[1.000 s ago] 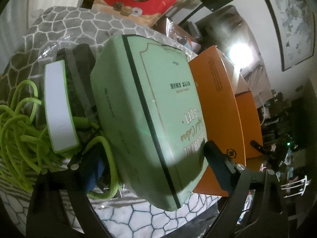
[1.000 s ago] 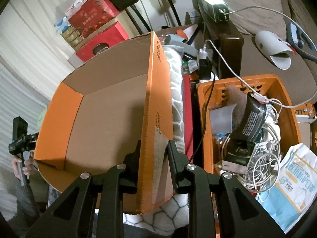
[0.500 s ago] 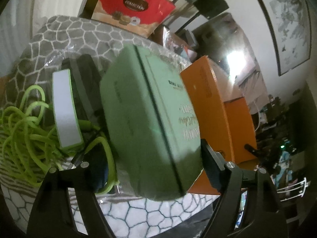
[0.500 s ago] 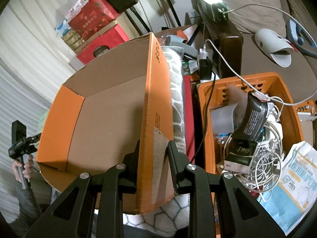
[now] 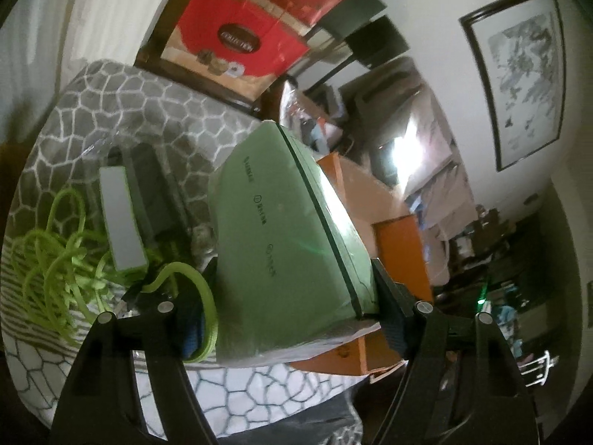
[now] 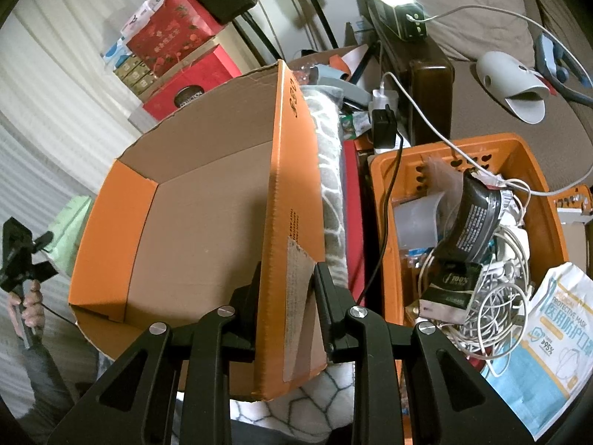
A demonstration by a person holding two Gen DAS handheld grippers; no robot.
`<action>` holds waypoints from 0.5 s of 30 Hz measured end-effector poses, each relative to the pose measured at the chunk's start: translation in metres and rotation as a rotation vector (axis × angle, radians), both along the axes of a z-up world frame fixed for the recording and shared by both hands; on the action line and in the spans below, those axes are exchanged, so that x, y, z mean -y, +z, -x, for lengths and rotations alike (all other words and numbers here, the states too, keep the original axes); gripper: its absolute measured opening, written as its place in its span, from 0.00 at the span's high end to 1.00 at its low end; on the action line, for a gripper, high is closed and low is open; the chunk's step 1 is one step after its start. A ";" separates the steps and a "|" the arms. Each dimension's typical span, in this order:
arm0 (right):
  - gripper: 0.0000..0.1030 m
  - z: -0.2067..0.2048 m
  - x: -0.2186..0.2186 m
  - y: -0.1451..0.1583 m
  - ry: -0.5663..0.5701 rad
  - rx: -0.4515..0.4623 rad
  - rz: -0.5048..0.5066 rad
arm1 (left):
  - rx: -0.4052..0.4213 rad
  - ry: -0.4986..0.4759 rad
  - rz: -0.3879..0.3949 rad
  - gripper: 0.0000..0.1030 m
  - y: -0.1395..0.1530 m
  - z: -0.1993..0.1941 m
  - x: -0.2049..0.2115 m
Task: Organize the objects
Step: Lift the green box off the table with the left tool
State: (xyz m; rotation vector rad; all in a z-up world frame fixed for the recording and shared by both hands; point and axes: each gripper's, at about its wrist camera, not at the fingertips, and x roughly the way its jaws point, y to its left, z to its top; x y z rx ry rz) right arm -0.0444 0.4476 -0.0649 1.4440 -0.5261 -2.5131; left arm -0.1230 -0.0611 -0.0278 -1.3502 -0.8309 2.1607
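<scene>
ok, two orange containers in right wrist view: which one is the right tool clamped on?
The orange cardboard box, empty, left of the plastic crate: the right tool pinches its side wall. The orange plastic crate, full of cables, is untouched.

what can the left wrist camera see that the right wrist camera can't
Only the left wrist view: the tangled green cord, the white-topped box, and the framed picture on the wall.

Only the right wrist view: the orange basket of cables, the mask pack, and the cardboard box's bare inside.

Both: the green box, the orange cardboard box, the red gift box, and the patterned blanket.
</scene>
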 end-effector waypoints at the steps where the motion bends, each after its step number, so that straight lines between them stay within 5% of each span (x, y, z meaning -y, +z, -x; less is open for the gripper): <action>1: 0.77 0.000 0.000 0.000 -0.001 0.001 0.001 | -0.003 -0.003 -0.014 0.29 0.003 0.000 0.000; 10: 0.77 0.000 -0.001 -0.001 -0.003 0.004 0.005 | -0.059 -0.035 -0.076 0.29 0.031 0.003 -0.011; 15: 0.77 0.000 -0.001 -0.001 -0.003 0.003 0.006 | -0.090 -0.049 -0.048 0.29 0.042 0.004 -0.014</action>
